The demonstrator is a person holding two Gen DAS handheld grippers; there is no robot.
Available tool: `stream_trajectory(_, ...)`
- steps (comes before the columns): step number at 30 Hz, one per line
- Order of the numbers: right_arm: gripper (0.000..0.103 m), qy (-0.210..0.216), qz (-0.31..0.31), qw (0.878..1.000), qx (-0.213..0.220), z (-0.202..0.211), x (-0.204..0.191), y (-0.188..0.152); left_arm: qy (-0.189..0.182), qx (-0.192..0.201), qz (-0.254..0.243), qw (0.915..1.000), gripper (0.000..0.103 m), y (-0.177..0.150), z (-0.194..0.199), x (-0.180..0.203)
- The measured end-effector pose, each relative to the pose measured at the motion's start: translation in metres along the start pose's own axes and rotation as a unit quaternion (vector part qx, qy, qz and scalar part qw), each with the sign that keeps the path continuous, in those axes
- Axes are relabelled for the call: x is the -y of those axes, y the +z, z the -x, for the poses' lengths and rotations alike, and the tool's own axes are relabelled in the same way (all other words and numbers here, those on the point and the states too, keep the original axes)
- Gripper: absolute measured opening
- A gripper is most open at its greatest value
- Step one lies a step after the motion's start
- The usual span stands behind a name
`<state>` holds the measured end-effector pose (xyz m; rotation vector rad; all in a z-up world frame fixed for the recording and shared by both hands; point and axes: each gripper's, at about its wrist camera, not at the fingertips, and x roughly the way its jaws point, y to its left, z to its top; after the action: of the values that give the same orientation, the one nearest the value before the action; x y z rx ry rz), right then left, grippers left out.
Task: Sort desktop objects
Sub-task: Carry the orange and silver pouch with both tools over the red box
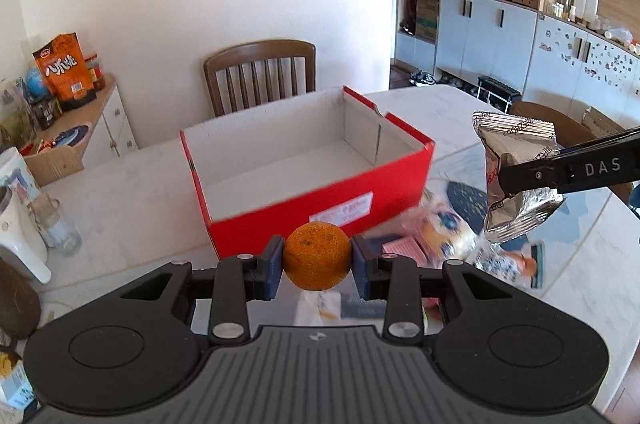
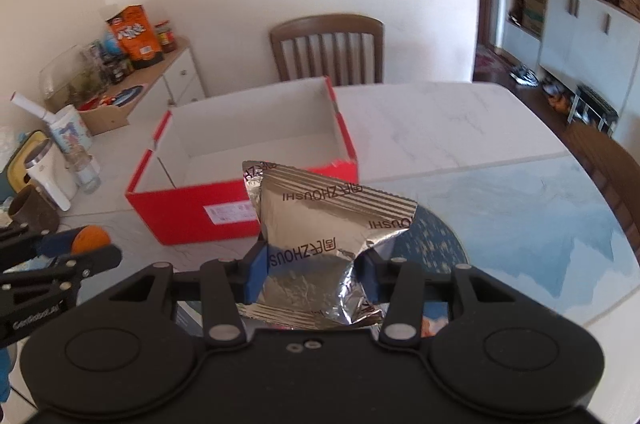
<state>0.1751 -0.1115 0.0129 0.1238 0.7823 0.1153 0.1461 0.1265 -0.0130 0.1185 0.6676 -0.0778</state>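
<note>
An orange (image 1: 316, 255) is clamped in the left gripper (image 1: 317, 266), a foil packet (image 2: 320, 244) in the right gripper (image 2: 312, 274); both are best released low inside the red box (image 1: 320, 198) at 12 o'clock.

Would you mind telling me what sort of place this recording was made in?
Most likely a home dining area: a marble-look dining table with a wooden chair behind it, and storage cabinets cluttered with household knick-knacks.
</note>
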Motion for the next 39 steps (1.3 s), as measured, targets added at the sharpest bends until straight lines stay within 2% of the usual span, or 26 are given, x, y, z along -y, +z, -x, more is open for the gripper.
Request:
stream_trajectory(15,0.046,0.048,0.077,0.996,0.009,-0.04,-0.005,0.069,0.043,0.002,0.015,0.999,0.034,0.051,-0.045,-0.017)
stream_trajectory(27,0.046,0.068,0.122,0.99,0.005,-0.089,-0.007,0.112,0.06,-0.031,0.02,0.9975,0.034,0.086,-0.11,-0.045)
stream_trajectory(34,0.046,0.081,0.131,0.988,-0.025,-0.129,-0.011,0.124,0.07,-0.058,0.018,0.9957,0.034,0.095,-0.15,-0.063)
stream_trajectory(39,0.046,0.089,0.147,0.984,-0.057,-0.158,-0.019,0.127,0.063,-0.088,0.022,0.9939,0.034,0.1,-0.183,-0.076)
